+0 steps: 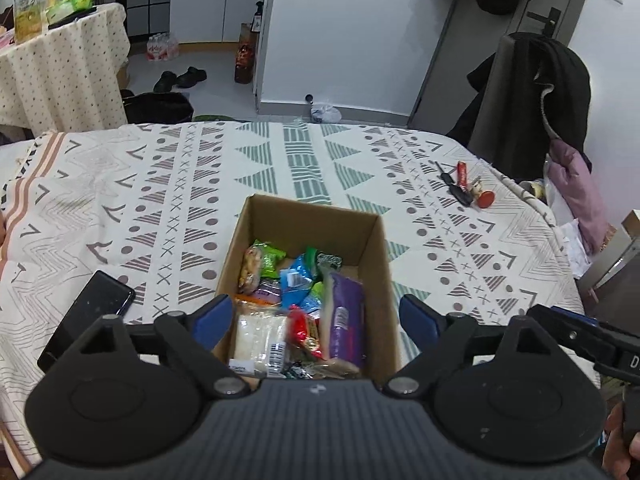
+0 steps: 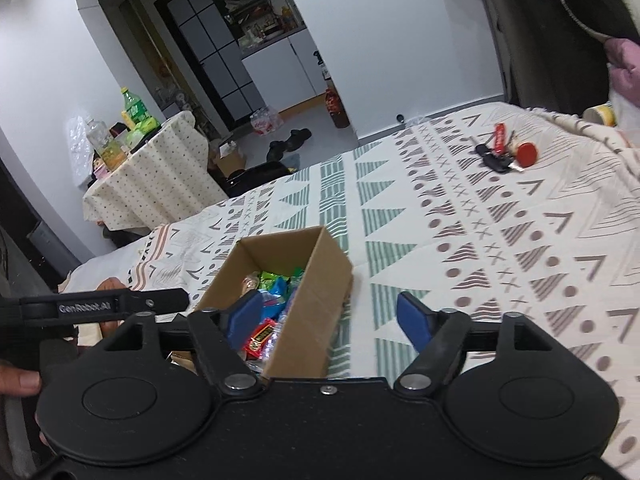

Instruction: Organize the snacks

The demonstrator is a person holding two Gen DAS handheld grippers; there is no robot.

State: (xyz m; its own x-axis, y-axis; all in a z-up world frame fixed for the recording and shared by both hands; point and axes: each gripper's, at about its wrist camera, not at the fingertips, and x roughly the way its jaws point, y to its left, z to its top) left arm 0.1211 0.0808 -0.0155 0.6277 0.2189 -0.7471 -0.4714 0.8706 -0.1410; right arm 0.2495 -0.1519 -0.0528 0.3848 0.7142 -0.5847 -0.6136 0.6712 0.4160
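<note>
Snacks [image 1: 304,304] fill the cardboard box [image 1: 372,264]; left gripper [image 1: 316,314] and right gripper [image 2: 326,314] gape wide, empty.

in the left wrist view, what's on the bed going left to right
phone → box of snacks → keys

black phone [image 1: 86,316], keys [image 2: 505,152] — patterned bedspread [image 1: 160,184]
</note>
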